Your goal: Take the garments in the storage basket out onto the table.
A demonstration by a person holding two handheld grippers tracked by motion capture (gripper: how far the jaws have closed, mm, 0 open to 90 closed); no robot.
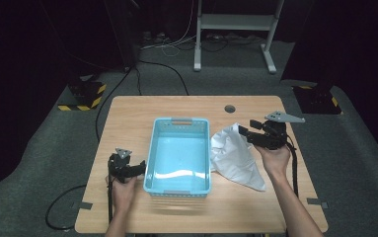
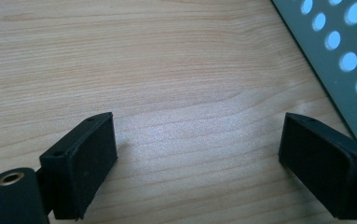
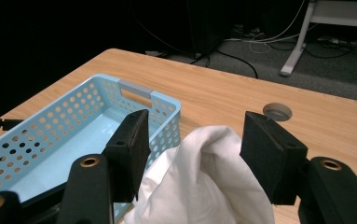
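The white cloth (image 3: 204,182) lies bunched on the table (image 1: 127,113), rising between the jaws of your right gripper (image 3: 192,140), which stand wide apart on either side of its top fold without clamping it. Just to that gripper's left sits the light blue perforated basket (image 1: 179,155), touching the cloth's edge. Your left gripper (image 2: 199,158) is low over bare wood, its jaws spread wide and holding nothing, with the basket's wall just beside its right jaw.
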